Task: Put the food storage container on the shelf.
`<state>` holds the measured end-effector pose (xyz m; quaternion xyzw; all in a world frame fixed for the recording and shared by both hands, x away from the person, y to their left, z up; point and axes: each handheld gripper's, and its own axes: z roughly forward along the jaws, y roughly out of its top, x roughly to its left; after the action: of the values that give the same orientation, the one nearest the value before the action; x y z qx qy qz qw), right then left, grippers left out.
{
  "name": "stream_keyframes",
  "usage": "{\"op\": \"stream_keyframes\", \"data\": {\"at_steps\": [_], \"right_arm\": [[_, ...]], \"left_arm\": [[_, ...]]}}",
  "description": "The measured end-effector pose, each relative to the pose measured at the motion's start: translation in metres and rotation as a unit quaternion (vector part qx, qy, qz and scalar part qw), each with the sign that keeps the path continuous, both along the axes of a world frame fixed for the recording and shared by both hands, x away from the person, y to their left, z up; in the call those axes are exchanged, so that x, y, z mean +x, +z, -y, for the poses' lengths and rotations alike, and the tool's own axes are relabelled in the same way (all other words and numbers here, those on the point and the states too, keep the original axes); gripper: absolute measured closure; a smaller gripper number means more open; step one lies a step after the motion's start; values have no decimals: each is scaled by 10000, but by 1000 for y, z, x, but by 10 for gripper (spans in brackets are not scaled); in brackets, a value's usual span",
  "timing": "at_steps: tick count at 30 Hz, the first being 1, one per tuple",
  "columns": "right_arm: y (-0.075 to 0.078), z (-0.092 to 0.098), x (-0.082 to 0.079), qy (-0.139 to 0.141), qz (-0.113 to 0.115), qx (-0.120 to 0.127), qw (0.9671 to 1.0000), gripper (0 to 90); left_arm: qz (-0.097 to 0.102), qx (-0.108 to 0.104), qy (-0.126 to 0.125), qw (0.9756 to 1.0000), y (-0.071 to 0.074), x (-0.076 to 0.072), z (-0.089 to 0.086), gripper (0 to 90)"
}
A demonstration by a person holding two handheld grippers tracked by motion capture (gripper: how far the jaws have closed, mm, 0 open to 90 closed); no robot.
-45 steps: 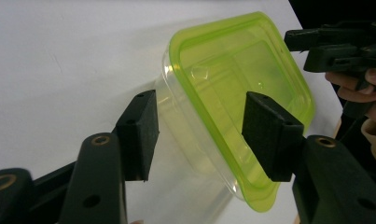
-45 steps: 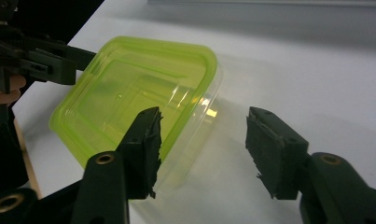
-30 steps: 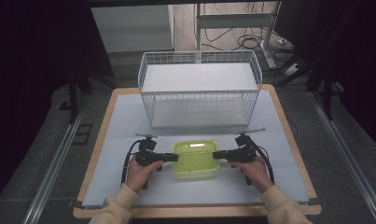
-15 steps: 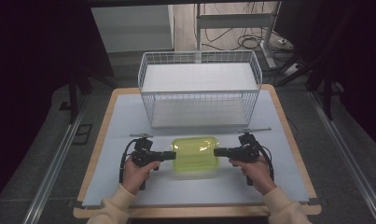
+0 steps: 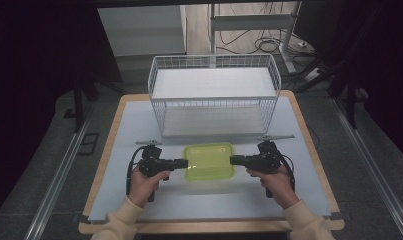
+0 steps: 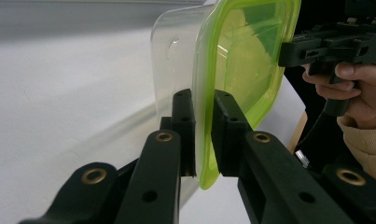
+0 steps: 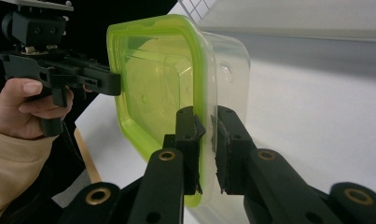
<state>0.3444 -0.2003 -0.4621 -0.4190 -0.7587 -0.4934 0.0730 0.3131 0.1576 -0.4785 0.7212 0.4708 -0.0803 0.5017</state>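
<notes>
In the left gripper view, the left hand-held gripper (image 6: pixel 203 135) has its two black jaws clamped on the rim of a clear plastic food container with a lime-green lid (image 6: pixel 241 56), one jaw against the clear wall and the other against the lid. The jaws have just been closing, with that rim between them. In the right gripper view, the right hand-held gripper (image 7: pixel 205 149) is clamped the same way on the opposite rim of the container, its jaws likewise having just been closing around it.

In the high view, the left hand-held gripper (image 5: pixel 181 163) sits left of centre in the lower half of the frame, and the right hand-held gripper (image 5: pixel 237 160) faces it from the right. The container lies between them, lid upward, over the pale grey worktop (image 5: pixel 124 130). Each gripper is held by a hand in a cream sleeve (image 5: pixel 120 220). Above the container in the frame stands a white wire basket (image 5: pixel 214 95), just beyond it and apart from it.
</notes>
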Motion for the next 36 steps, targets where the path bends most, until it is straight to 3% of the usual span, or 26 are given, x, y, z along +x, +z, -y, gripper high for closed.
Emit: {"op": "stream_keyframes", "data": {"at_steps": [5, 18, 25, 36], "right_arm": [[8, 0, -1, 1, 124, 29, 9999, 808], [47, 0, 2, -45, 480, 149, 9987, 809], [66, 2, 3, -80, 634, 135, 9979, 808], [85, 1, 10, -105, 751, 178, 9970, 808]], "left_arm": [[91, -1, -22, 10000, 10, 2, -1, 811], [527, 110, -46, 9985, 55, 7, -1, 811], [590, 25, -71, 9982, 71, 12, 0, 811], [724, 78, -53, 9973, 92, 20, 0, 810]]}}
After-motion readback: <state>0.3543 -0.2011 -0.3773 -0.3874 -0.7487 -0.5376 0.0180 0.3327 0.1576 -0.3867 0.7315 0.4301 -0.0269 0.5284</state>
